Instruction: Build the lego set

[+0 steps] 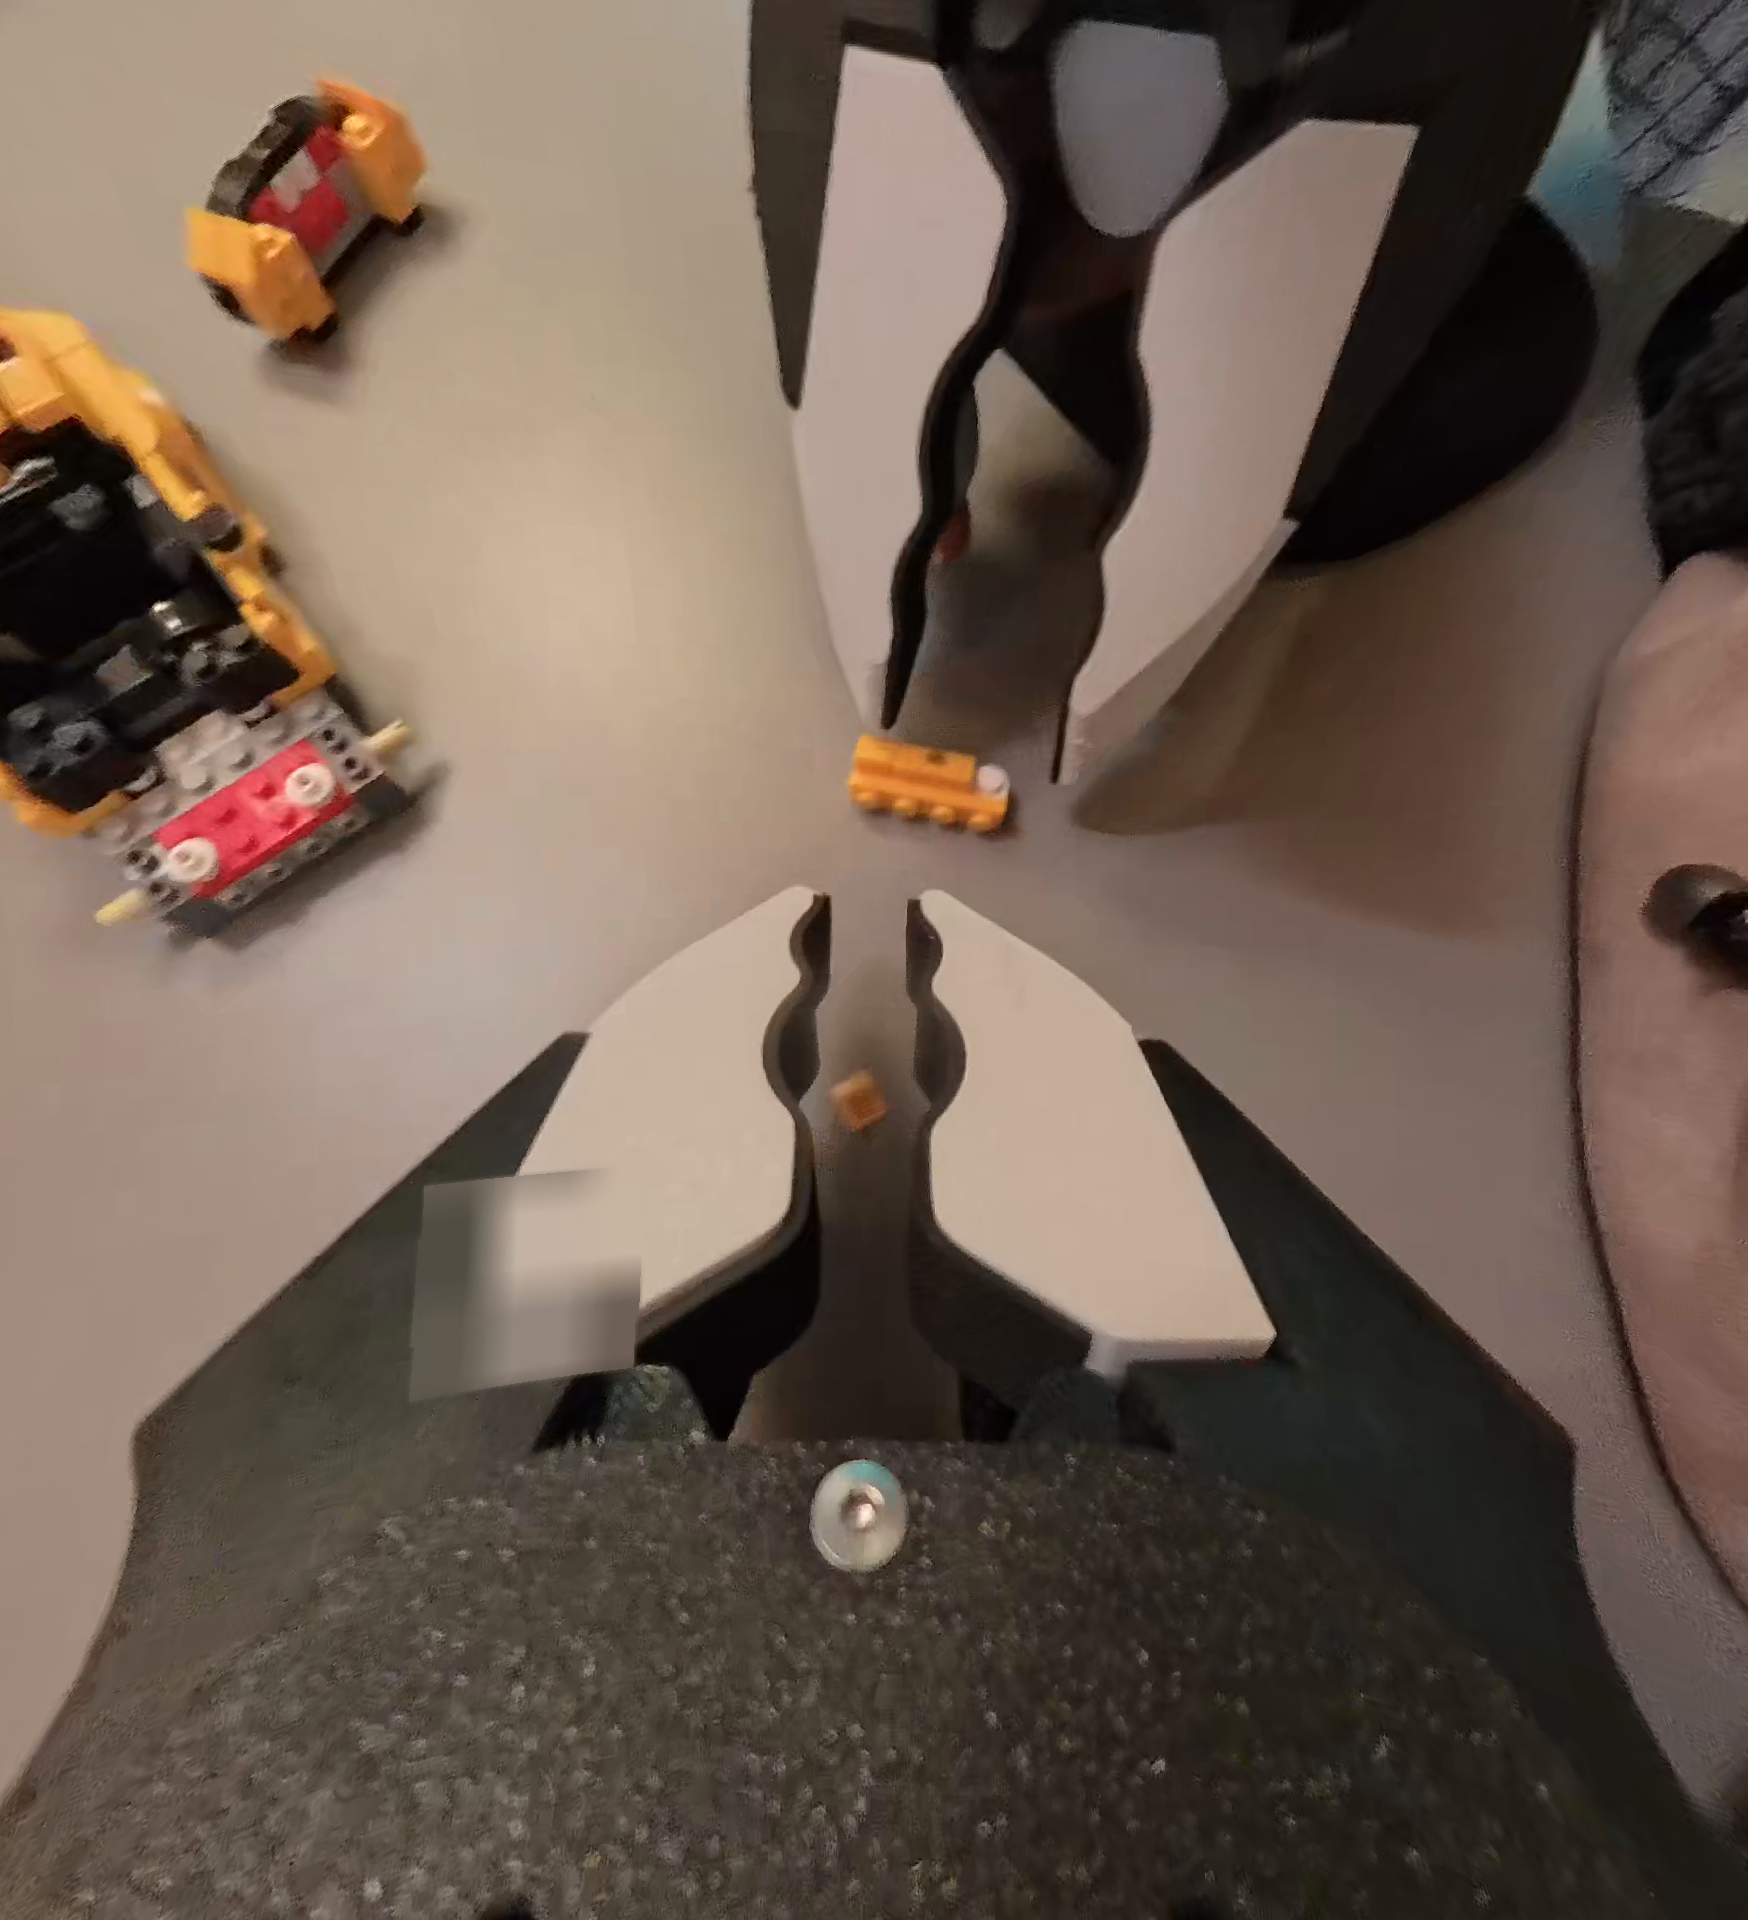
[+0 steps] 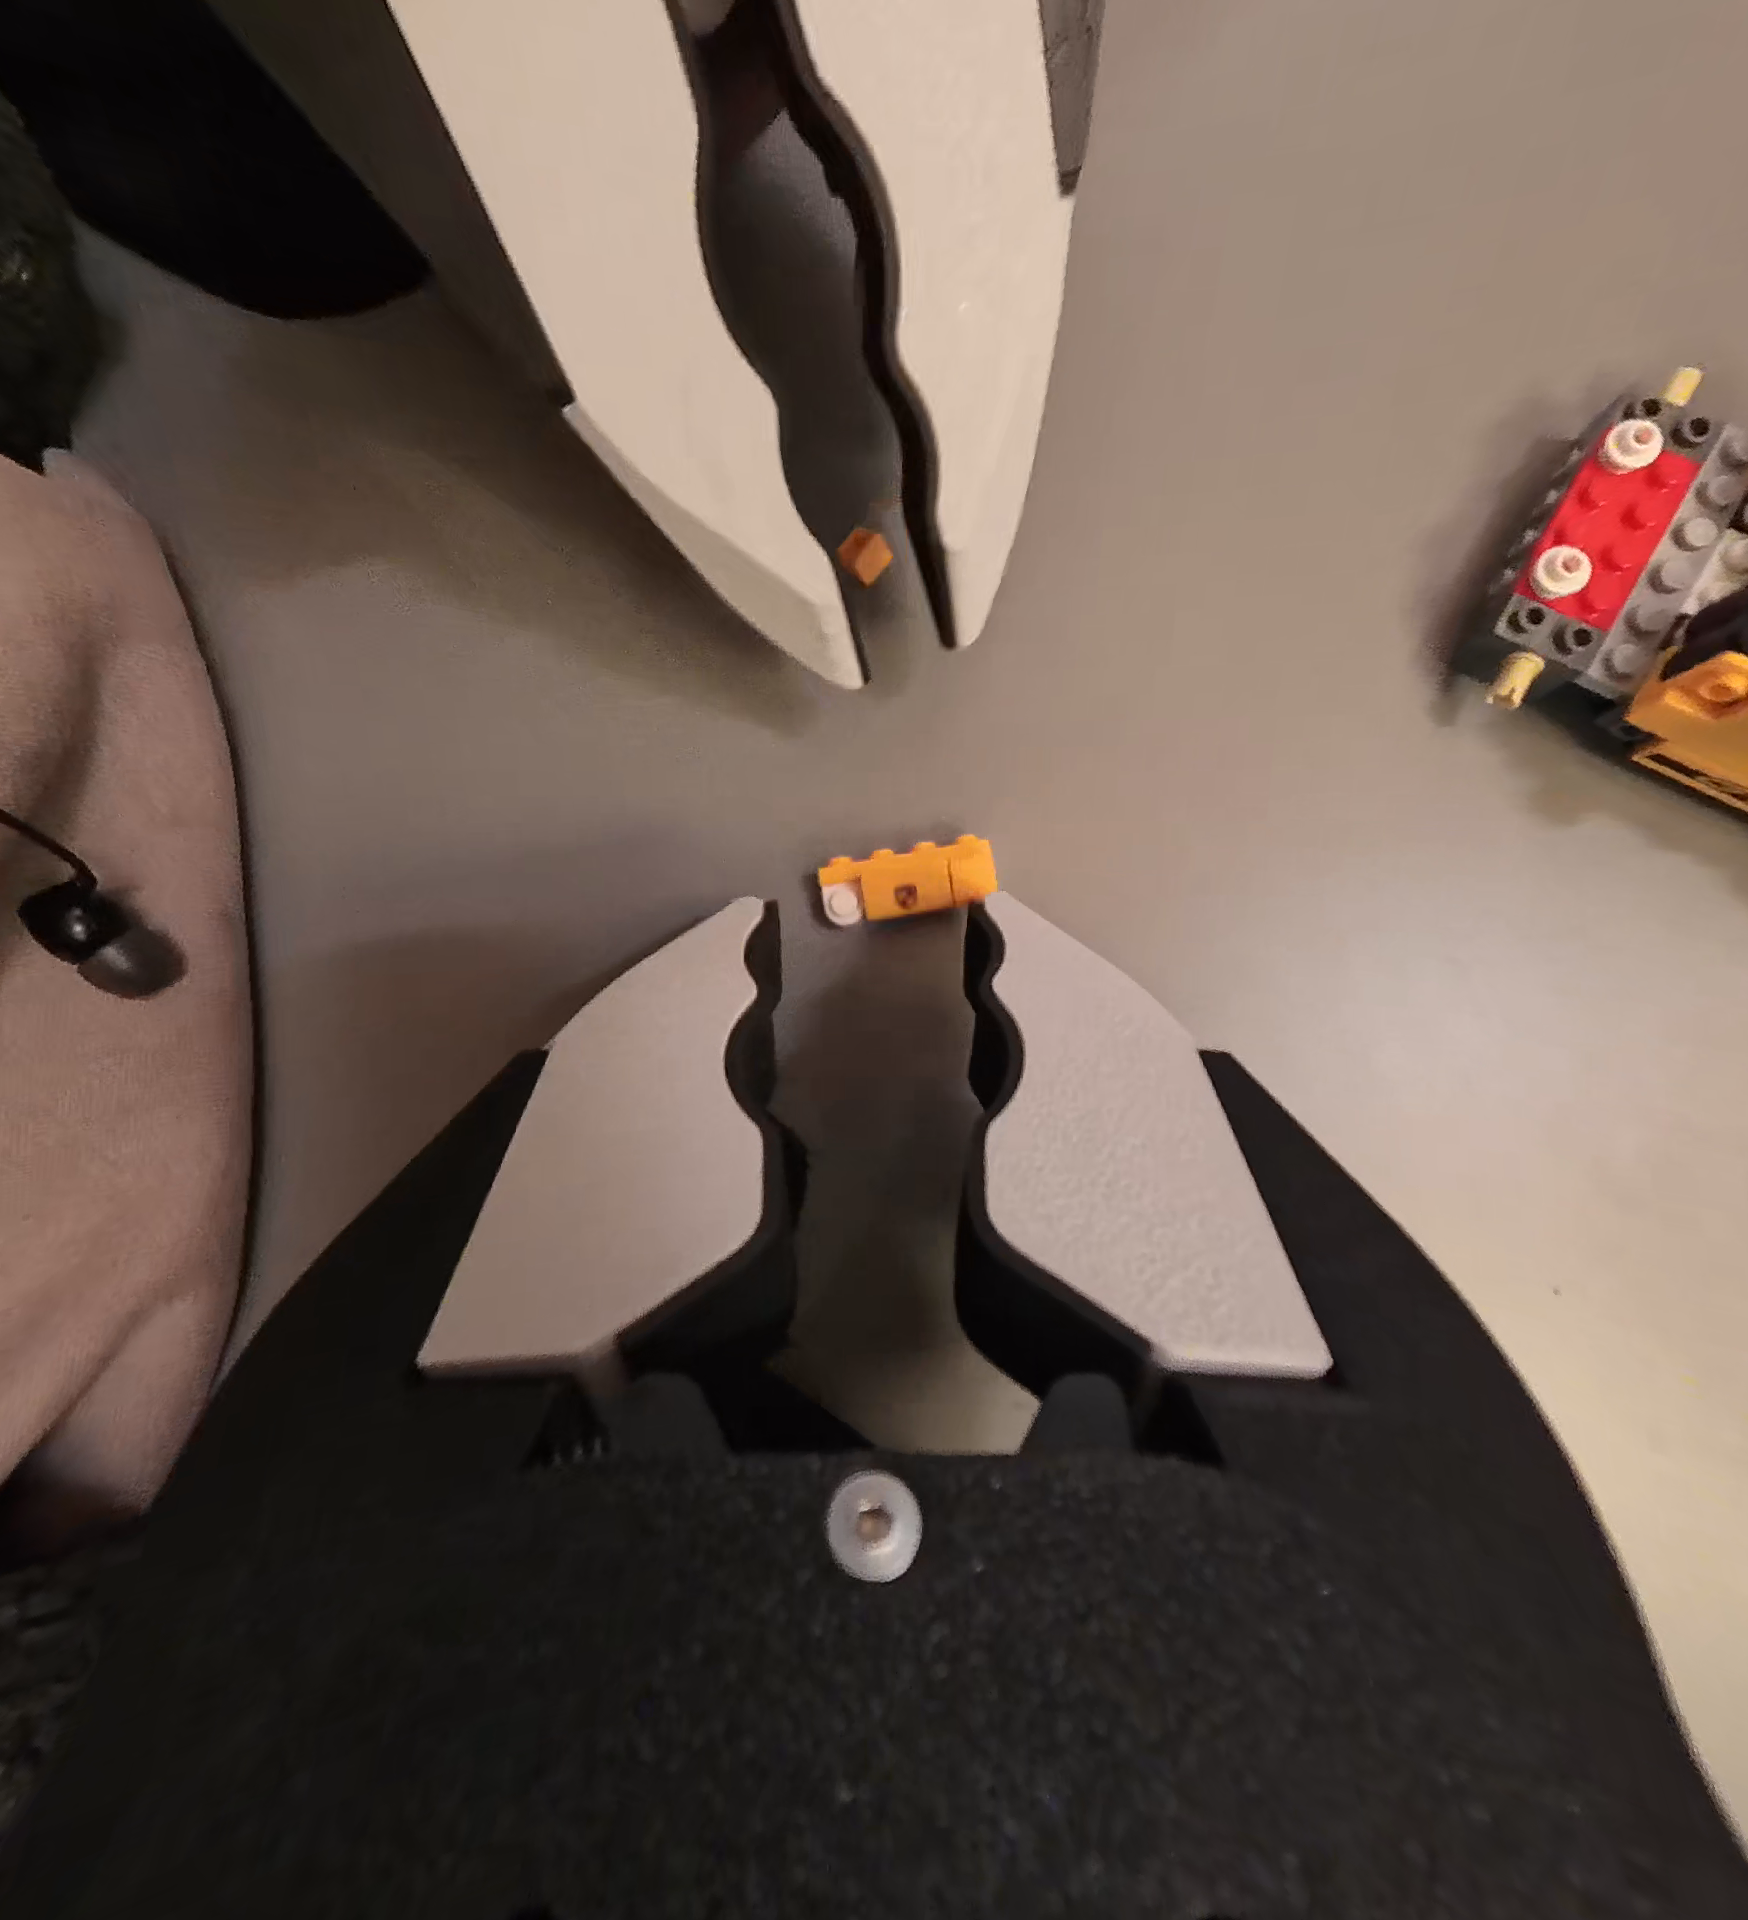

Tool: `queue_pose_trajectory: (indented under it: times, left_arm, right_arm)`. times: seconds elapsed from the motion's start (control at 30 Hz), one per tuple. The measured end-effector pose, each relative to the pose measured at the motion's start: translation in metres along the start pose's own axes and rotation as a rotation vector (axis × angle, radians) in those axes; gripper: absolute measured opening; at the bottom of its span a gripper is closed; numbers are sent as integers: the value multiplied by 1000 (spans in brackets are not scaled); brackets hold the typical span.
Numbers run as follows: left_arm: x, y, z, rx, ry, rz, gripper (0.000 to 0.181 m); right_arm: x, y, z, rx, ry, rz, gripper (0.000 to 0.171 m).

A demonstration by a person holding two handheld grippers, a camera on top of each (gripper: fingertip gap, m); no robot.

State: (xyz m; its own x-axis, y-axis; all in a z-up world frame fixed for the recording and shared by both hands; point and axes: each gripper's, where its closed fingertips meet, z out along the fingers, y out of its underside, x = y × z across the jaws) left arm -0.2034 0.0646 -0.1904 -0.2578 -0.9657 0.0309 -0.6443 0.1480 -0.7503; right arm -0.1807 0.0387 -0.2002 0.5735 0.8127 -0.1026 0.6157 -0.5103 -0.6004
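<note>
A small orange brick assembly with a white stud at one end lies on the grey table between the two grippers. My right gripper is open and empty, with its tips just short of the assembly. My left gripper faces it from the other side, jaws a narrow gap apart. A tiny orange piece shows in that gap, not clamped by both fingers. A yellow and black car chassis with a red plate lies off to the side.
A small yellow, red and black sub-build sits beyond the chassis. A person's pinkish garment with a small black clip on a cord borders the table edge. A dark round base stands behind the right gripper. The left gripper's tips are roughly 4 cm from the right gripper's.
</note>
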Motion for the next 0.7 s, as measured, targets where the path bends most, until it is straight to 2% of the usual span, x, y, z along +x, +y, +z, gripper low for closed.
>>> queue_pose_trajectory:
  times: [0.13, 0.3, 0.47, 0.7]
  left_arm:
    - [-14, 13, -12, -26, -54, 2, 14]
    - [-18, 31, -22, -59, -31, -4, 16]
    - [-13, 37, -20, -91, -8, 30, 16]
    - [-8, 38, -17, -106, 5, 55, 13]
  right_arm:
    - [6, -4, 7, -12, -2, -7, 34]
    - [19, -12, 4, 0, 39, -38, 33]
    - [4, -3, 0, -47, 8, -71, 32]
    - [17, -3, 9, -81, 84, -136, 17]
